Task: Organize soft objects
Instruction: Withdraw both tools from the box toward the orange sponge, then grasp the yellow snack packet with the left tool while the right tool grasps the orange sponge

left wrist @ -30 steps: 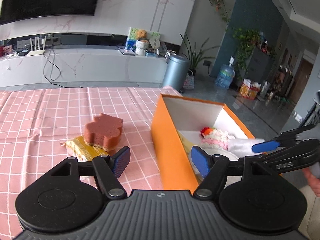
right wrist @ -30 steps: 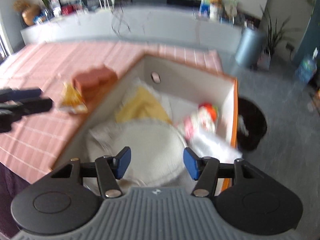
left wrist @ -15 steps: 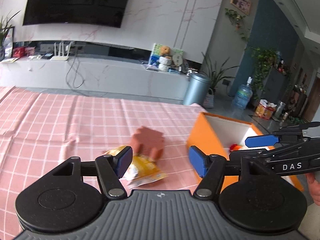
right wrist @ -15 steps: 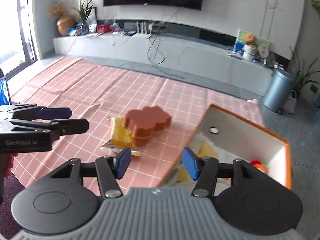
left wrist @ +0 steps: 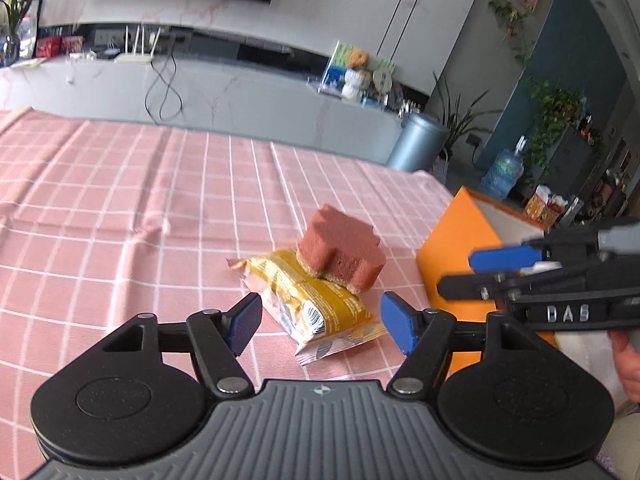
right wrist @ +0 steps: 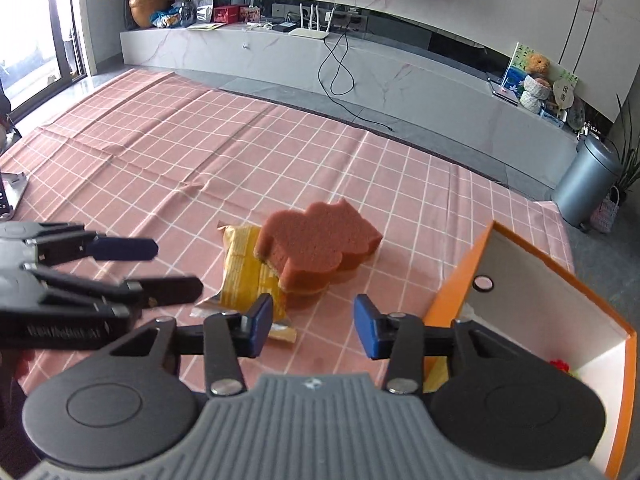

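L gripper (left wrist: 321, 322) jaws wide, just opened more, empty, over yellow snack packet (left wrist: 312, 300) w/ brown sponge (left wrist: 340, 250) atop. R gripper (right wrist: 313, 328) jaws narrowing, empty, beside orange box (right wrist: 560, 276).

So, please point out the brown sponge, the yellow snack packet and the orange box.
brown sponge (right wrist: 316, 240), right wrist view, top face.
yellow snack packet (left wrist: 316, 300), left wrist view, middle.
orange box (left wrist: 452, 264), left wrist view, outer wall.

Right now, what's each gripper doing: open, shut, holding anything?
Left gripper: open, empty, yellow packet lying ahead between its jaws, which just opened wider.
Right gripper: open, empty, jaws just closing; sponge ahead, untouched.
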Demonstrator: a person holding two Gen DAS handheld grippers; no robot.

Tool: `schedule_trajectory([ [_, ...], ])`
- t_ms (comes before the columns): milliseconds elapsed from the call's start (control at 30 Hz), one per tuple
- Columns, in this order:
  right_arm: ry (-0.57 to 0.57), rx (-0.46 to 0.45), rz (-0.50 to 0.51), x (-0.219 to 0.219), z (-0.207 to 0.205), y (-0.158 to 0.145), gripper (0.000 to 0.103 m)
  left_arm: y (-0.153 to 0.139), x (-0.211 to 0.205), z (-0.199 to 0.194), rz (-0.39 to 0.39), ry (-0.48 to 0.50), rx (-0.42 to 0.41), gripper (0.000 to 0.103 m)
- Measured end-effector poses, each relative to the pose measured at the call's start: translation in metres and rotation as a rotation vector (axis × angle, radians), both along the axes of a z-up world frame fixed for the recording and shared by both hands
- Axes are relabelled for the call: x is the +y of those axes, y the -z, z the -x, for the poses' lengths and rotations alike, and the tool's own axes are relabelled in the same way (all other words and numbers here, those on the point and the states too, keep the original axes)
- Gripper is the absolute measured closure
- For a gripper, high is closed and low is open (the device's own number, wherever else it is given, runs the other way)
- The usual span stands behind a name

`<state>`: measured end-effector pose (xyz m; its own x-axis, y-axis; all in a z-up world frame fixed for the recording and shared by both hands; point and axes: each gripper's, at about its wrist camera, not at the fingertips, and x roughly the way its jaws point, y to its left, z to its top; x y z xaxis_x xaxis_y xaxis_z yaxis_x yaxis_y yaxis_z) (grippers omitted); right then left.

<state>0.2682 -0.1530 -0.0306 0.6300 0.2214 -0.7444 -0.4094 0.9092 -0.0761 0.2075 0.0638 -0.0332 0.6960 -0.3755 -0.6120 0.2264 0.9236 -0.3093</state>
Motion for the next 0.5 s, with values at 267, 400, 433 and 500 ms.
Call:
schedule_trajectory([
  [267, 0.003, 0.023, 0.017, 0.008, -0.041, 0.005, 0.060, 0.026, -0.032, -0.030, -0.063, -0.010, 0.073, 0.014],
  [400, -0.007, 0.055, 0.014, 0.012, -0.049, 0.014, 0.059, 0.036, -0.044, -0.040, -0.072, -0.039, 0.113, 0.014],
  [433, -0.007, 0.062, 0.012, 0.012, -0.052, 0.016, 0.058, 0.038, -0.047, -0.042, -0.077, -0.047, 0.120, 0.014],
  [500, -0.001, 0.073, 0.005, 0.013, -0.056, 0.018, 0.052, 0.040, -0.052, -0.046, -0.104, -0.066, 0.127, 0.013],
])
